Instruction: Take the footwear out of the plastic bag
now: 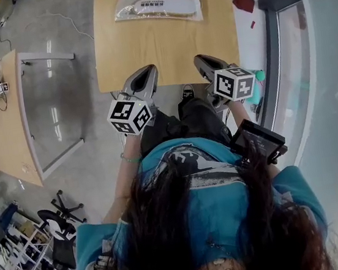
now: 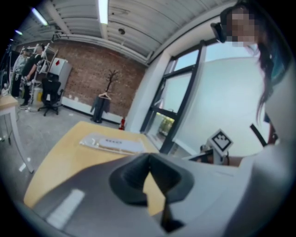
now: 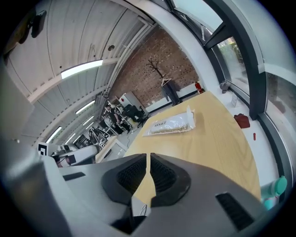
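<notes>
A clear plastic bag (image 1: 158, 6) with pale flat footwear inside lies at the far end of the wooden table (image 1: 164, 48). It also shows in the left gripper view as the bag (image 2: 113, 144) and in the right gripper view as the bag (image 3: 171, 124). My left gripper (image 1: 146, 72) hovers over the table's near edge, shut and empty. My right gripper (image 1: 202, 61) hangs beside it, also shut with nothing between its jaws. Both are well short of the bag. The closed tips show as the left gripper (image 2: 149, 159) and the right gripper (image 3: 148, 159).
A second wooden table (image 1: 6, 115) stands to the left across a strip of floor. A red object (image 1: 243, 1) lies on the white sill to the right, by the window frame (image 1: 271, 43). A teal bottle (image 1: 259, 76) stands near my right gripper. An office chair (image 1: 59, 217) sits at lower left.
</notes>
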{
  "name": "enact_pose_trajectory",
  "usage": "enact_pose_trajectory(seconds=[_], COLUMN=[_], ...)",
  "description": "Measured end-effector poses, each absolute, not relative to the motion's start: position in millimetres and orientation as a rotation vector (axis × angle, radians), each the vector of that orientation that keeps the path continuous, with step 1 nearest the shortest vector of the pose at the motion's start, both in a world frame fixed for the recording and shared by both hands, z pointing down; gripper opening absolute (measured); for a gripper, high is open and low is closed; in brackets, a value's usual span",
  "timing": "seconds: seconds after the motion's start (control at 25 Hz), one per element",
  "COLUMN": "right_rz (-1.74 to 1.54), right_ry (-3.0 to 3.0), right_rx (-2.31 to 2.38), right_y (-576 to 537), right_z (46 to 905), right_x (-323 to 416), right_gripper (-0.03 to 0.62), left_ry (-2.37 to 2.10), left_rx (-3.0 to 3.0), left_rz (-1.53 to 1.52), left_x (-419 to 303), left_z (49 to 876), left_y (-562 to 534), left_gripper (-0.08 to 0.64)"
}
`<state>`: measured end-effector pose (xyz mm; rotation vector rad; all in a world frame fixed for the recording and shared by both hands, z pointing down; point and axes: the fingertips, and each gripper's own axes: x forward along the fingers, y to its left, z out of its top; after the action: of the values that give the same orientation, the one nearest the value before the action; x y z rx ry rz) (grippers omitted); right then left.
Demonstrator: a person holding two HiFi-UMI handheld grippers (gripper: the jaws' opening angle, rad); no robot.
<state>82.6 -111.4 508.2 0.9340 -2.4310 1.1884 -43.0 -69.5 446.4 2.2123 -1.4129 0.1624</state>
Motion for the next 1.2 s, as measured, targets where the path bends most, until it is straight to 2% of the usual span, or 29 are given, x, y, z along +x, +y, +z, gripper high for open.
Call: enact_pose_trajectory(seconds=[0.52, 0.8, 0.84, 0.92, 1.2], right_rz=[1.443, 1.566, 1.547, 1.541, 1.79], right_ry=[-2.327, -2.187, -2.173, -2.144, -1.946], right_rx=[1.064, 1.283, 1.293, 1.275, 1.445], right_y=[-194, -234, -241, -252, -292], right_z=[541, 568, 573, 584, 619], right_x=[77, 80, 78, 71, 69], right_gripper=[0.034, 0.037, 0.058, 0.162, 0.189], left_ry=[-1.322, -1.201, -1.188, -1.166, -1.154], left_rx=[2.249, 2.291, 2.292, 2.285, 2.242], left_rz=[0.194, 0.144, 0.141, 0.129, 0.083], left_x=[-66, -79, -83, -93, -125], left_z=[464, 464, 465, 468, 477], left_y=[-130, -168, -173, -181, -203], left_gripper=[0.003, 0.003, 0.003, 0.003, 0.003])
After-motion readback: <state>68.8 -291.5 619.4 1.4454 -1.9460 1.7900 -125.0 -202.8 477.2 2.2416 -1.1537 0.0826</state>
